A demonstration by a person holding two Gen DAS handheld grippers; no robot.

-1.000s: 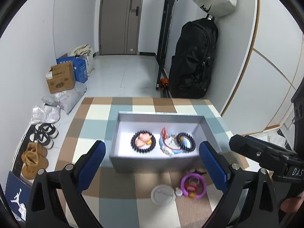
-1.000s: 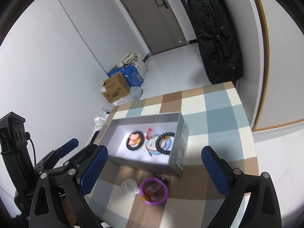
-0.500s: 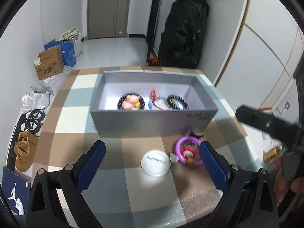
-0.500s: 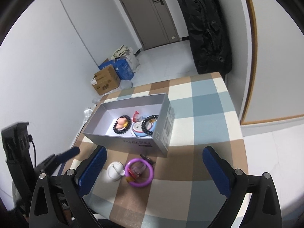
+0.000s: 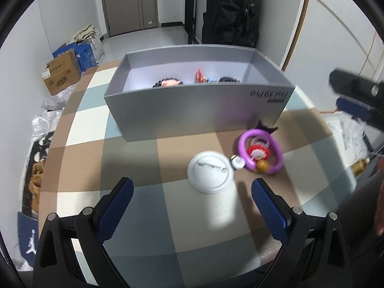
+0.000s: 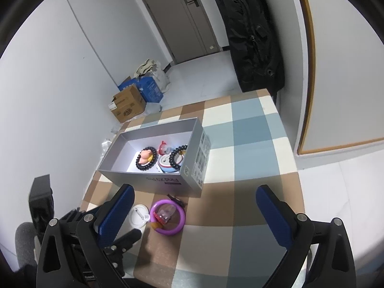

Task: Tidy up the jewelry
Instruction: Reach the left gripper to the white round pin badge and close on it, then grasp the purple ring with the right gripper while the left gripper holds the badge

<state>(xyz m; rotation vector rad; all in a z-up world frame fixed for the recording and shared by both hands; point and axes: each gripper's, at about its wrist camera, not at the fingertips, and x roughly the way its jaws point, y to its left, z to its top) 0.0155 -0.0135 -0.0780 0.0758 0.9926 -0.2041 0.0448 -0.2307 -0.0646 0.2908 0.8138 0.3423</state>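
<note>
— Two grippers in view; how do they stand?
— Both are spread wide and hold nothing. The left gripper [image 5: 192, 200] hangs low over the checkered counter [image 5: 134, 163], with the white round badge [image 5: 210, 172] just ahead of its blue fingers [image 5: 116, 206]. The right gripper [image 6: 194, 212] is higher, off to the right of the left one.
— And the jewelry?
— Some lies in the grey box [image 6: 153, 178]: a black bead bracelet [image 6: 146, 158] ringing a pink charm, and a second black bead bracelet [image 6: 178, 156] over a blue-and-white piece. Outside, in front of the box wall, lies a purple ring bracelet [image 5: 260, 151] with a red charm inside it, a small white bead [image 5: 238, 162] touching it, the badge beside that.
</note>
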